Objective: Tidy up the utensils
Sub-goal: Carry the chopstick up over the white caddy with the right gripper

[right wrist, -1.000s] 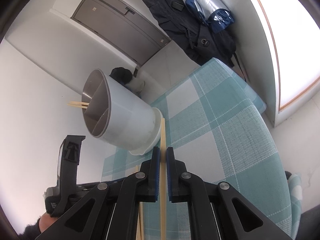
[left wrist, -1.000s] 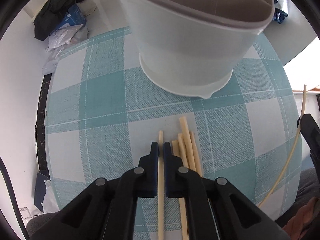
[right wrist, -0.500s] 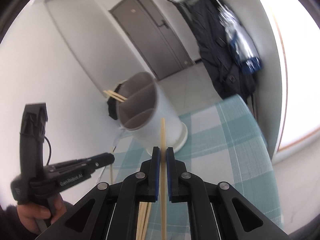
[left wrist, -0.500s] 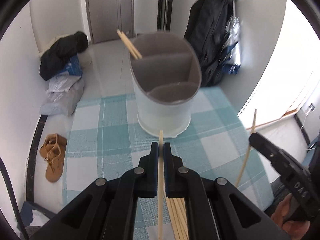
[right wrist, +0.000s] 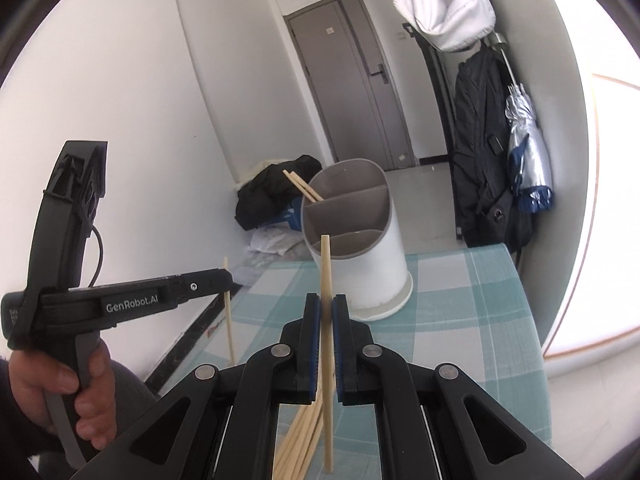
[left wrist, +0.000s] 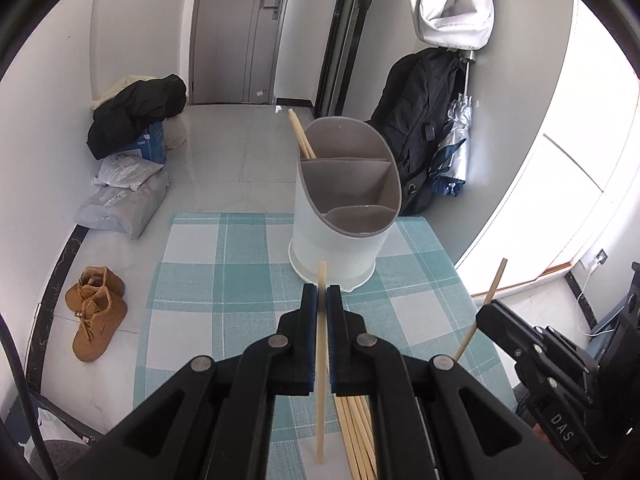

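Bamboo chopsticks, one clamped in my left gripper [left wrist: 322, 294] and one in my right gripper [right wrist: 328, 304], hang above the table's loose pile [left wrist: 358, 436], so next I carry both, probably, to the divided holder [left wrist: 344, 200].

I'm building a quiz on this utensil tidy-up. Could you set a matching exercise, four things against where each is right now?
Things:
1. left claw
2. chopstick pair
3. loose chopsticks
4. brown boots

Places:
A. on the floor beside the table
B. lying on the checked tablecloth
C. in the white holder's rear compartment
D. shut on a single chopstick

Pairs: 1-D, 2-C, 3-B, 4-A
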A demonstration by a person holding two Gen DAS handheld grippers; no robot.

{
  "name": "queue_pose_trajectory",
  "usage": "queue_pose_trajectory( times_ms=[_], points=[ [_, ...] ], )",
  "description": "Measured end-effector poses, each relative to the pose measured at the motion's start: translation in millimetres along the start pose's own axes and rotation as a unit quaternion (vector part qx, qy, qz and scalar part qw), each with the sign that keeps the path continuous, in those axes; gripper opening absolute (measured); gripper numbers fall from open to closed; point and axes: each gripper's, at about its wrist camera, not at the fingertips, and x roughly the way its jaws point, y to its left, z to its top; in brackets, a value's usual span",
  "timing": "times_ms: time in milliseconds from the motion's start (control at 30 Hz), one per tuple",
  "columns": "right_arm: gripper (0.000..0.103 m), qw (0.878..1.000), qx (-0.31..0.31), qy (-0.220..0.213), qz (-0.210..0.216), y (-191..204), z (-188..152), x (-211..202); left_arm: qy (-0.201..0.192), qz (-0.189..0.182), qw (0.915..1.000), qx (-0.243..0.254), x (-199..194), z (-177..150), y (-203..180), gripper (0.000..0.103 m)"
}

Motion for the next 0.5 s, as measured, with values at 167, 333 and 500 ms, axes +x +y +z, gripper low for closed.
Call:
queue_pose_trajectory(
  times_ms=[167,333,500],
  points=[
    [0.005,1.000,-0.010,-0.006,-0.001,5.6,0.2,-3.7,0.001,-0.008,1.0000,0.005,-3.6,1.8,-0.8,0.001],
    [0.005,1.000,-0.015,-0.008,-0.002,9.1,-0.9,-5.1,0.004,-0.017,0.9997,0.015,-5.2,3.8,-2.7,0.001],
    [0.005,1.000,-0.017,-0.012,0.002,9.7,0.7,-8.3,0.007,-0.021,0.9993,0.029,-7.3,6.2,-7.6,0.001]
  ],
)
